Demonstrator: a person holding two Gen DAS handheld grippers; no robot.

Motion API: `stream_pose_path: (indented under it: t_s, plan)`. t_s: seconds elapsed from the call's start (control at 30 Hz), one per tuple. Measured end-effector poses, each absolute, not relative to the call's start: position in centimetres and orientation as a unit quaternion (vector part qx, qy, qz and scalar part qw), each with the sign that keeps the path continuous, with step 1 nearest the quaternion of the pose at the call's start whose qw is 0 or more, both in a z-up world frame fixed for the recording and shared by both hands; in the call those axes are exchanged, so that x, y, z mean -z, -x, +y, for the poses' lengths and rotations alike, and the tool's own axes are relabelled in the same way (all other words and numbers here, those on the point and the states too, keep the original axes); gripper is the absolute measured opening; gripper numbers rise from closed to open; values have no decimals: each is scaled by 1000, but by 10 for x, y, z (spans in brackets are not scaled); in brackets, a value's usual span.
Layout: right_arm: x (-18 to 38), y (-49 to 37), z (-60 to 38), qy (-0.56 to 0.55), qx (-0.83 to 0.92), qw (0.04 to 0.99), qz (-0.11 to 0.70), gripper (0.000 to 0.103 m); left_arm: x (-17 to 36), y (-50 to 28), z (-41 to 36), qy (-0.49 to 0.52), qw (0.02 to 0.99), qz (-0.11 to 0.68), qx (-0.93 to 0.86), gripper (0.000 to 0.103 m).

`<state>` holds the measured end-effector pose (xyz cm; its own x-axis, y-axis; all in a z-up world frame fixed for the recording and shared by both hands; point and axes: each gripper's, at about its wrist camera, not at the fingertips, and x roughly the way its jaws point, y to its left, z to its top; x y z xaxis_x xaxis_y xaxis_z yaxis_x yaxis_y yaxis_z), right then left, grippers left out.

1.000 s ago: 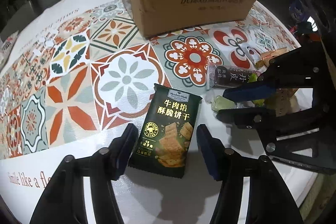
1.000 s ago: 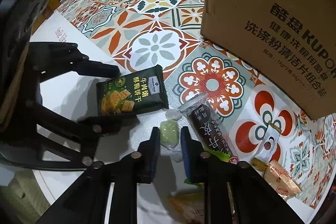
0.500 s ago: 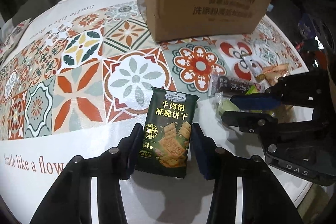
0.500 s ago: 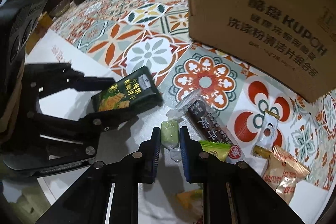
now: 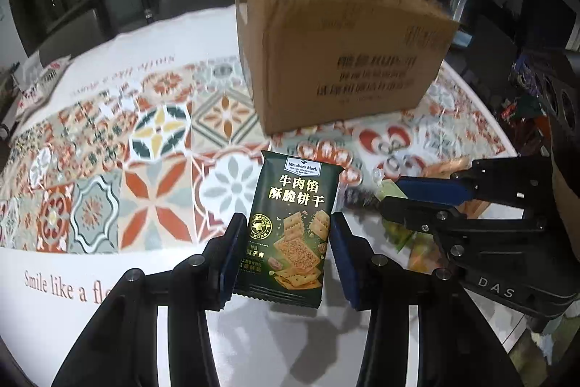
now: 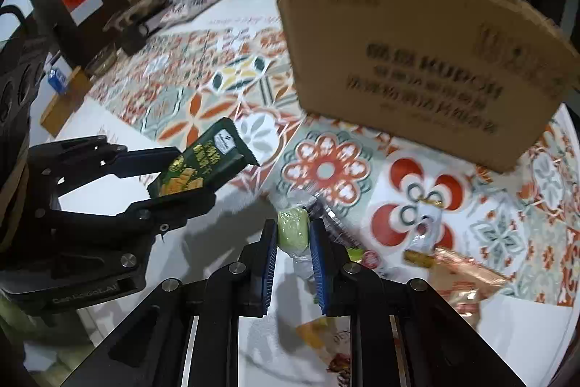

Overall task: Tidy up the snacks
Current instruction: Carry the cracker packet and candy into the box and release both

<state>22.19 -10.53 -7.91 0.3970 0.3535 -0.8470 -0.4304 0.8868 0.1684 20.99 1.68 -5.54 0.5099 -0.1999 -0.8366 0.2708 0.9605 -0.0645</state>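
Patterned tile-print cloth covers the round worktop [image 5: 108,205], with a dim room and a grey chair behind it. Out near the front edge, the green cracker packet [image 5: 290,227] is pinched by its lower half between the blue pads of the left tool [image 5: 286,252]. The right wrist view shows it lifted clear of the cloth, tilted with its top end pointing toward the middle of the worktop. Holding it low on the sides leaves the printed face free and the long end leading, which would suit dropping it into an open-topped container.

Just to the right, the right tool [image 6: 293,242] is clamped on a small pale green candy [image 6: 293,229], its twisted clear wrapper trailing down between the pads. It too looks raised off the surface, though the blur makes that hard to confirm.

Beneath and beside that tool, near the right front edge, the remaining snacks lie loose on the cloth: a dark long bar [image 6: 331,223] in a clear wrapper, a small white sachet [image 6: 429,223], and some orange and yellow packets [image 6: 467,278].

Farther back, toward the middle, stands the cardboard box [image 5: 340,53], open at the top and well apart from both held items. Judging by the task, it is the likely destination, and both hands seem to carry one item each to save a trip.
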Motion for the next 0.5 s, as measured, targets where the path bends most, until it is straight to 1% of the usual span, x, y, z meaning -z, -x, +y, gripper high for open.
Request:
stream_pose_path:
  t_s: [0.5]
  plan:
    - [-5, -213, -138, 15, -194, 901, 387, 20, -19, -214, -4, -31, 908, 393, 145, 46]
